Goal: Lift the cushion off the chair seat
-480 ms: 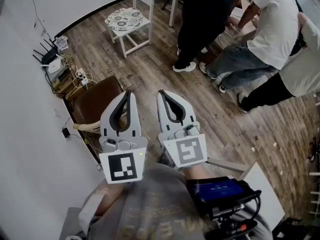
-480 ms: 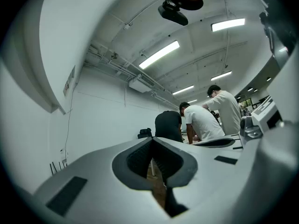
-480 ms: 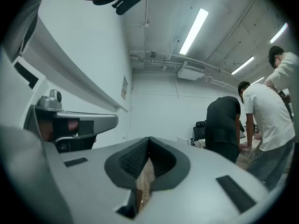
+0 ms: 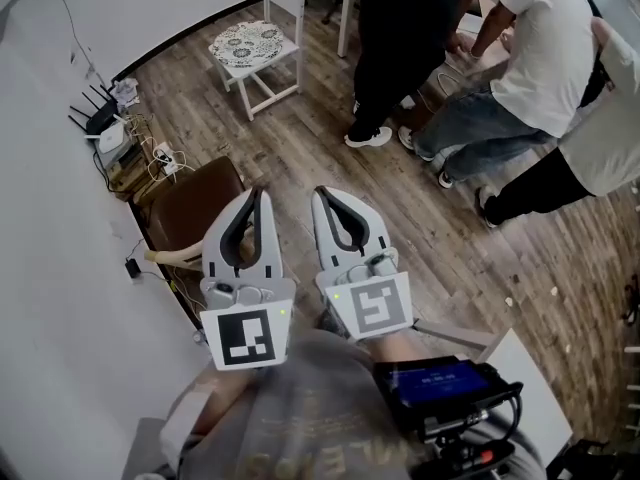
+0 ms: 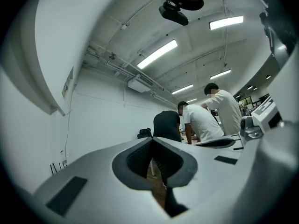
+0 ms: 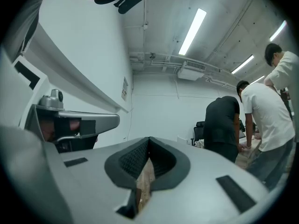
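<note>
A round cushion [image 4: 248, 38] with a dark pattern lies on the seat of a white wooden chair [image 4: 270, 80] at the far side of the room, near the wall. Both grippers are held level close to the person's body, well short of that chair. My left gripper [image 4: 257, 194] is shut with nothing between its fingers, and in the left gripper view its tips [image 5: 152, 142] meet. My right gripper [image 4: 322, 194] is shut and empty too, its tips [image 6: 149, 142] touching in the right gripper view.
A brown chair [image 4: 188, 206] stands just beyond the left gripper by the white wall. A router and cables [image 4: 112, 128] lie on the floor along that wall. Several people [image 4: 520, 78] stand and bend at the right, beside a white table leg [image 4: 345, 23].
</note>
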